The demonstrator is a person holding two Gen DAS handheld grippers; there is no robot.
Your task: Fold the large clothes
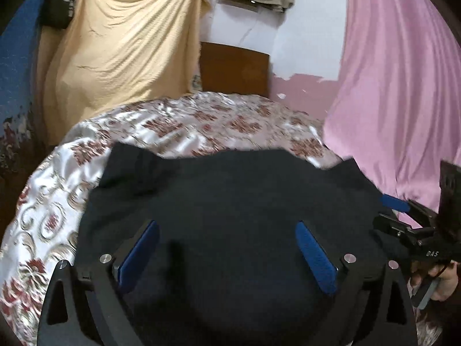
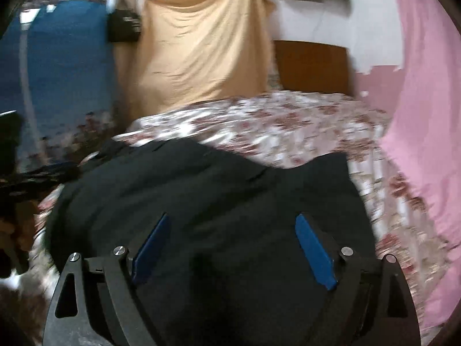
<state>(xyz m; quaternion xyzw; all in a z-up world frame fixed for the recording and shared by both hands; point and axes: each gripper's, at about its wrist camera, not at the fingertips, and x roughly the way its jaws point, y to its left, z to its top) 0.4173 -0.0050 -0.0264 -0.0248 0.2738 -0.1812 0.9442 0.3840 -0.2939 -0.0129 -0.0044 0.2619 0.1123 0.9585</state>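
Left wrist view: left gripper (image 1: pixel 227 248) released, jaws wide over the black garment (image 1: pixel 230 196). Right gripper (image 2: pixel 232 245) likewise released. Garment lies on the near floral bedspread (image 1: pixel 178 121), apparently folded at least 1 time; further folds probably remain.

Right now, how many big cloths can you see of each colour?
Black: 1, the black garment on the floral bedspread
Tan: 1, the tan sheet hanging on the wall
Pink: 1, the pink curtain
Blue: 1, the blue cloth
Floral: 1, the bedspread
Total: 5
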